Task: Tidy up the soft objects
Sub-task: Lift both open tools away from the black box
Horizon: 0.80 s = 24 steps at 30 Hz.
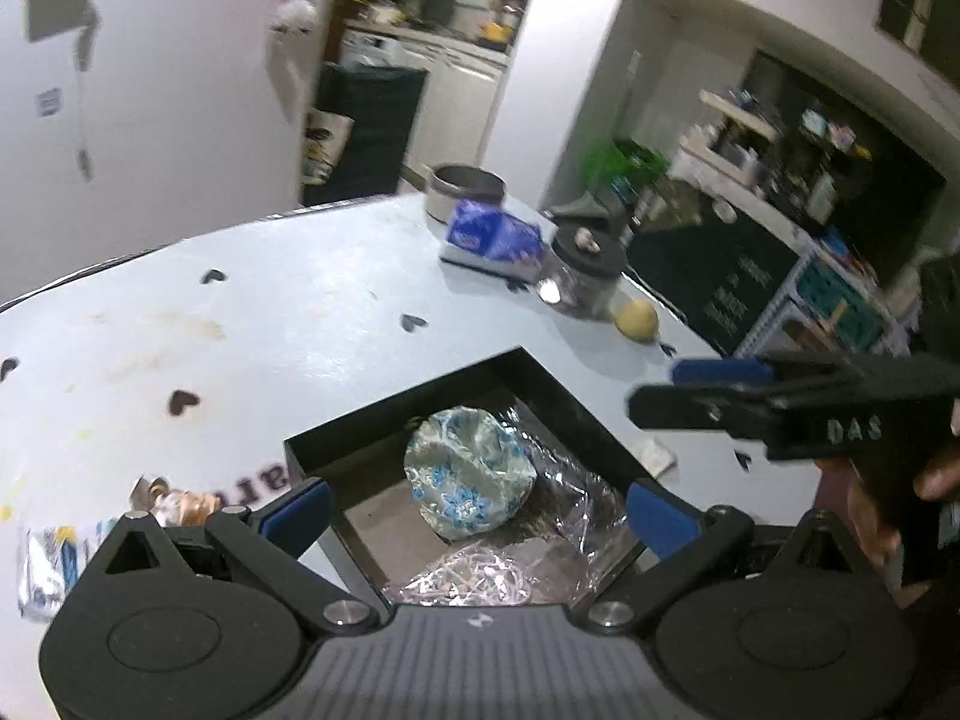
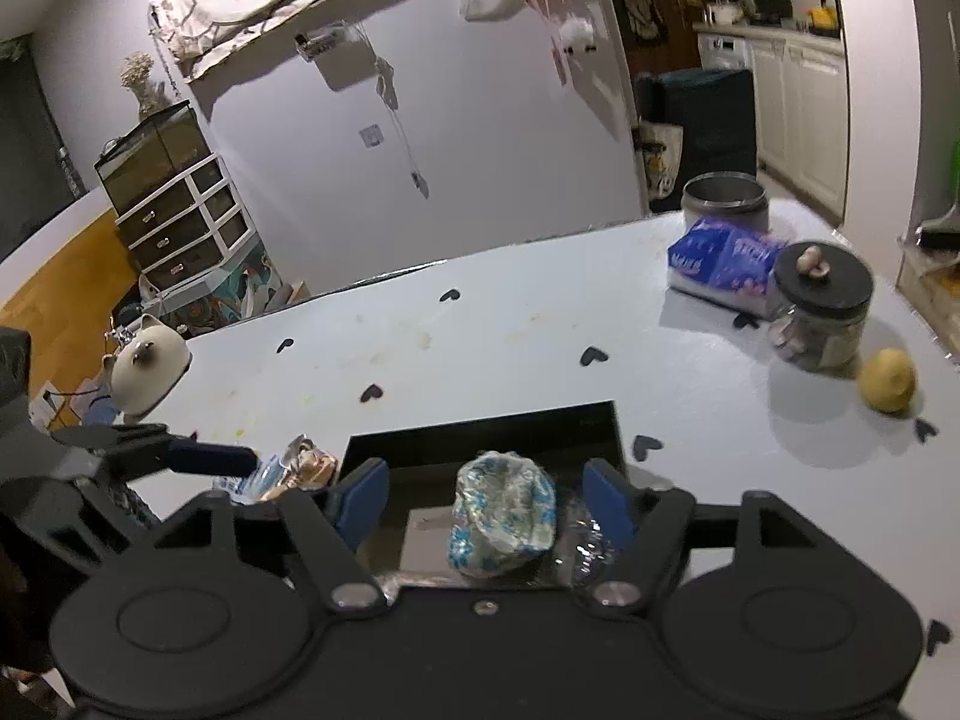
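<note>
A black open box stands on the pale table. Inside it lies a soft white bundle with a blue pattern, resting on crinkled clear plastic. My left gripper hangs above the box, open wide, with nothing between its blue pads. My right gripper is also open over the box; the bundle sits below and between its fingers, clear of both pads. Each gripper shows in the other's view: the right gripper at the right, the left gripper at the left.
Small wrapped packets lie left of the box. At the back right are a blue tissue pack, a lidded glass jar, a metal tin and a lemon. A cat-shaped pot sits at the left edge.
</note>
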Available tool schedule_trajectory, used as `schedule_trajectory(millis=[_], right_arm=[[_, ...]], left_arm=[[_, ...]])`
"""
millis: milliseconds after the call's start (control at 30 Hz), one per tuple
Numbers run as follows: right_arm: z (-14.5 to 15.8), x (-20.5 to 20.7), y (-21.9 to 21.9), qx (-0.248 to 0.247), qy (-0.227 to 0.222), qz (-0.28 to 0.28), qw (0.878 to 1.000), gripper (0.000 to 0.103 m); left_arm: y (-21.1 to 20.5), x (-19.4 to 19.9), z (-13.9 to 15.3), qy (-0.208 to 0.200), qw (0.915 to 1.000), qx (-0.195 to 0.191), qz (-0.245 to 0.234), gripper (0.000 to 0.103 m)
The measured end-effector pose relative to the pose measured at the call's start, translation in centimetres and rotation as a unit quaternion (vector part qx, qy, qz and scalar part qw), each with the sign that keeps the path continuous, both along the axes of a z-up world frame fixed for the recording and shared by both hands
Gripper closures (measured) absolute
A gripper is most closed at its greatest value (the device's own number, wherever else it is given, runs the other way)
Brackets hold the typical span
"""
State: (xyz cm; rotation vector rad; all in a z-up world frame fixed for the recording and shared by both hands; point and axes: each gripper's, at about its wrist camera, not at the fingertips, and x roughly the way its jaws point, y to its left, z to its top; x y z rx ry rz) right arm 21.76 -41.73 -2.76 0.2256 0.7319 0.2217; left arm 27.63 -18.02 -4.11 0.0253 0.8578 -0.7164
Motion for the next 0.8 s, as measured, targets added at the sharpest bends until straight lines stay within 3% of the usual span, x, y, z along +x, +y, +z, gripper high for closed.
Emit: schedule_trajectory(millis=[333,467,800], right_arm=[[0.3,-4.2,-0.8,-0.048,-0.043,-0.007,0.998,0.015],[-0.1,-5.4,-1.2,-0.058,-0.055,-0.008,0.997,0.003],[-0.4,-7.3,-1.1,-0.085,-0.096,0.005,0.992,0.0]], left_arm=[[1.9,-4.5,0.4,-0.03,0.9921,-0.03,0.118,0.0],[2.4,-6.0,0.2,-0.035,0.9862,-0.034,0.158,0.0],[3.1,-9.7,0.2,-0.063,0.968,-0.025,0.242,0.0]])
